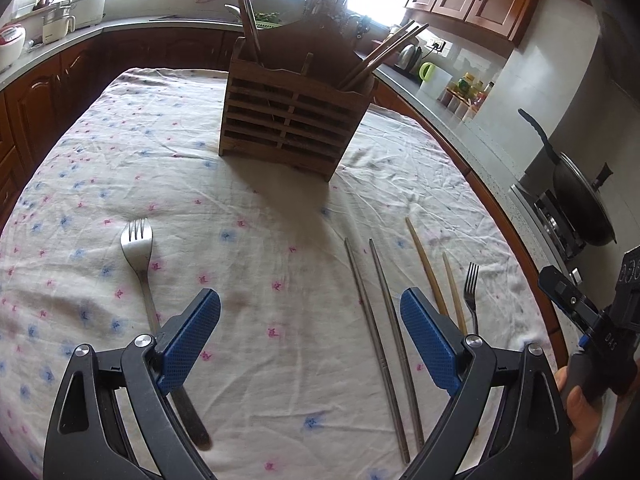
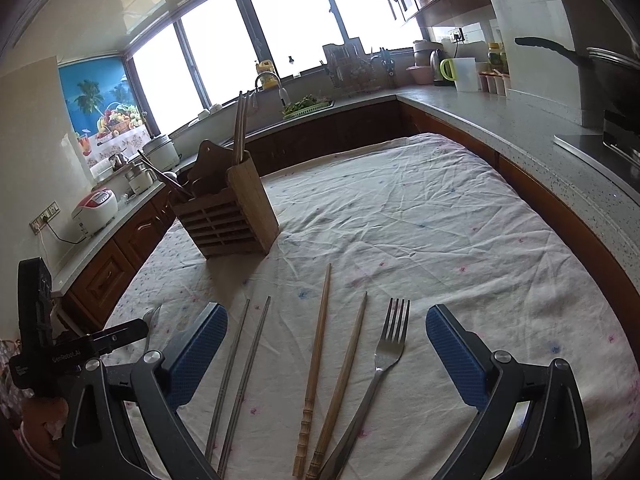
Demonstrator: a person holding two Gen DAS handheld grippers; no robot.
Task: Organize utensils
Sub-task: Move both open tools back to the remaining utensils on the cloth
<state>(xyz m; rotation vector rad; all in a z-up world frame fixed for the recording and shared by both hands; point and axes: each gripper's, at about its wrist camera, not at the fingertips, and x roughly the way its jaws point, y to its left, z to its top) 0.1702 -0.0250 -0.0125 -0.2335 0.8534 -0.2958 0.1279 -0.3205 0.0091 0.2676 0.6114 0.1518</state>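
Observation:
A wooden slatted utensil holder (image 1: 290, 114) stands on the floral tablecloth (image 1: 240, 200), with chopsticks sticking out of it; it also shows in the right wrist view (image 2: 226, 216). My left gripper (image 1: 310, 316) is open and empty above the cloth. A steel fork (image 1: 138, 248) lies at its left finger. Two metal chopsticks (image 1: 376, 312), two wooden chopsticks (image 1: 430, 276) and a second fork (image 1: 472, 292) lie to its right. My right gripper (image 2: 326, 328) is open and empty over the wooden chopsticks (image 2: 320, 336), metal chopsticks (image 2: 244, 348) and fork (image 2: 386, 356).
Kitchen counters (image 2: 500, 120) wrap around the table, with a kettle (image 2: 438, 64), jars and rice cookers (image 2: 96, 210). A wok with lid (image 1: 580, 200) sits on the stove at right. The sink (image 2: 308, 106) is under the window.

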